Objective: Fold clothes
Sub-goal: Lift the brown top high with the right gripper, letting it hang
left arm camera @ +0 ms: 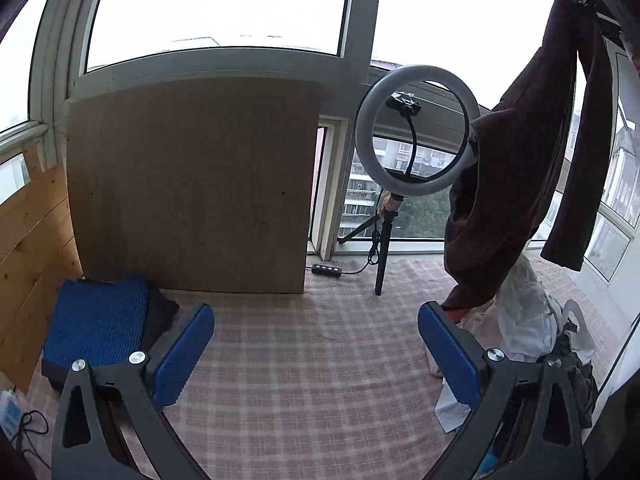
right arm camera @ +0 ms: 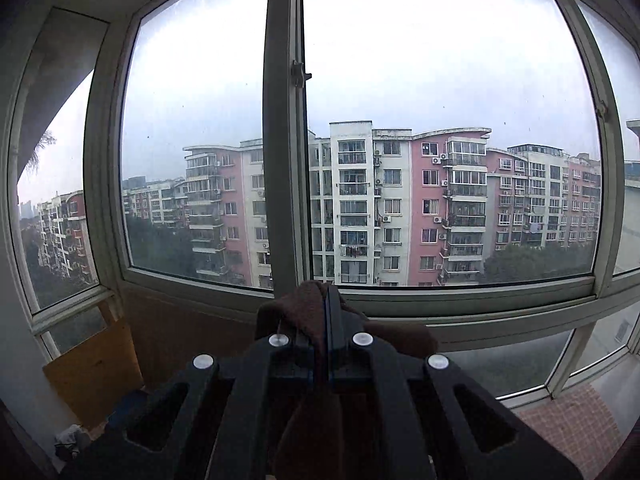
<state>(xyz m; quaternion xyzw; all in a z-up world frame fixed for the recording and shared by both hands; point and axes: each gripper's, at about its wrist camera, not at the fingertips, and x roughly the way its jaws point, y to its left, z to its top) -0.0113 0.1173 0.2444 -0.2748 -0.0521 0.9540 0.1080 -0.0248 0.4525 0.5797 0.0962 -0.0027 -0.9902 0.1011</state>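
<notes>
Left gripper (left arm camera: 316, 344): jaws spread wide, nothing between them, over bare plaid cloth (left arm camera: 304, 380). Right gripper (right arm camera: 320, 312): jaws clamped on the dark maroon garment (left arm camera: 516, 184), held high; it hangs at the right, hem reaching the clothes pile (left arm camera: 532, 320). Folded blue item (left arm camera: 96, 324) lies left; ring light (left arm camera: 416, 132) stands behind.

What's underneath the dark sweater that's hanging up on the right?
Under the dark sweater lies a heap of pale clothes on the checked cloth. The sweater's hem hides the heap's far part.
</notes>
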